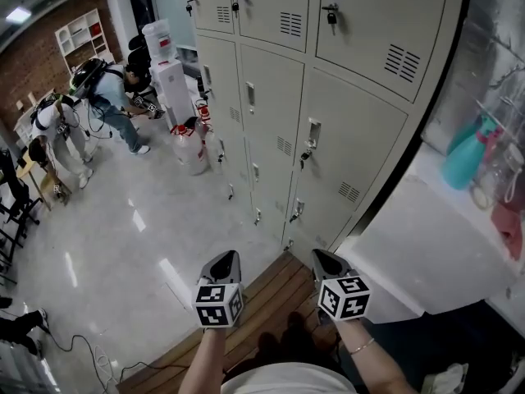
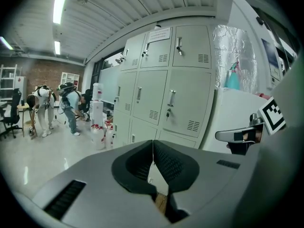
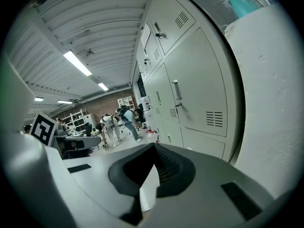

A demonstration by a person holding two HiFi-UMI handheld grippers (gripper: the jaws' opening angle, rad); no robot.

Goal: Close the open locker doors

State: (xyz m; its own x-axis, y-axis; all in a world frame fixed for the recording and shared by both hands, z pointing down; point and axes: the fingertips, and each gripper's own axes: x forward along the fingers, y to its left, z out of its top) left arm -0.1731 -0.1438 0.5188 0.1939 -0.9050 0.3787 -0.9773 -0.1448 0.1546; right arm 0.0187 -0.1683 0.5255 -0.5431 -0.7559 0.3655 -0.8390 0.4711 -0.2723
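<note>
A wall of beige-grey lockers (image 1: 328, 138) fills the upper middle of the head view; every door that shows lies flush with its frame. The lockers (image 2: 166, 94) stand ahead in the left gripper view, and in the right gripper view the lockers (image 3: 190, 89) run close along the right. My left gripper (image 1: 223, 259) and right gripper (image 1: 323, 258) hover side by side above the floor, short of the bottom locker row. The left gripper (image 2: 153, 145) has its pads pressed together with nothing between them. The right gripper (image 3: 154, 150) is likewise shut and empty.
A white counter (image 1: 426, 253) juts out at the right with a teal spray bottle (image 1: 463, 158) on it. A water dispenser (image 1: 172, 80) and water jugs (image 1: 189, 146) stand at the lockers' far end. People (image 1: 107, 97) bend over at back left. Wooden boards (image 1: 262, 302) lie underfoot.
</note>
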